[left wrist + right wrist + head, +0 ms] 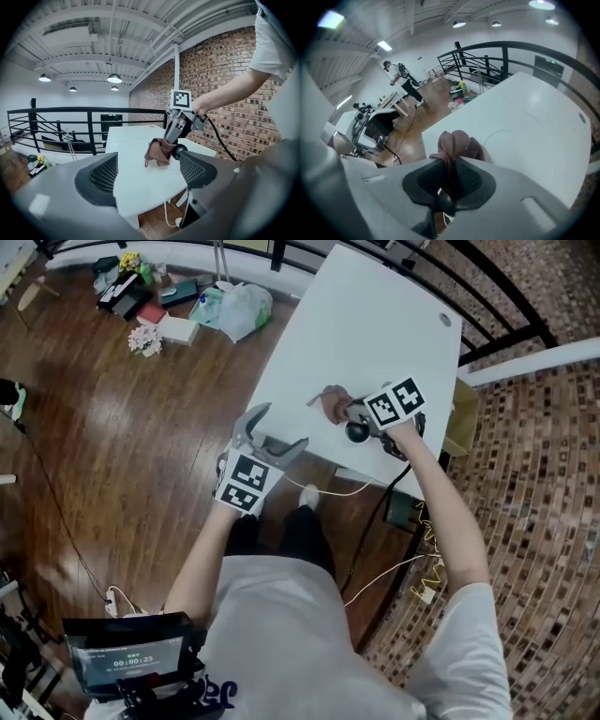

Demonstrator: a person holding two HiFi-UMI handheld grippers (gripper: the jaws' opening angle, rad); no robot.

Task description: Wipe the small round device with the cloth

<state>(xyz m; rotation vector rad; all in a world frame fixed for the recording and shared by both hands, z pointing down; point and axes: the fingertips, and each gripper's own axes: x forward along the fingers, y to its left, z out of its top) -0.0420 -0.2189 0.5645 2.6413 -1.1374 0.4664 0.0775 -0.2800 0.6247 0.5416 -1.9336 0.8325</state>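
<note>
A brown cloth is bunched on the white table near its front edge. My right gripper is shut on the cloth, which bulges out past the jaws. The small round black device sits just beside the cloth, under the right gripper. In the left gripper view the device touches the hanging cloth below the right gripper. My left gripper hovers open at the table's front left edge with nothing between its fingers.
Plastic bags and small clutter lie on the wooden floor at the back left. White cables hang below the table. A black railing runs behind it. A cardboard box stands at the table's right.
</note>
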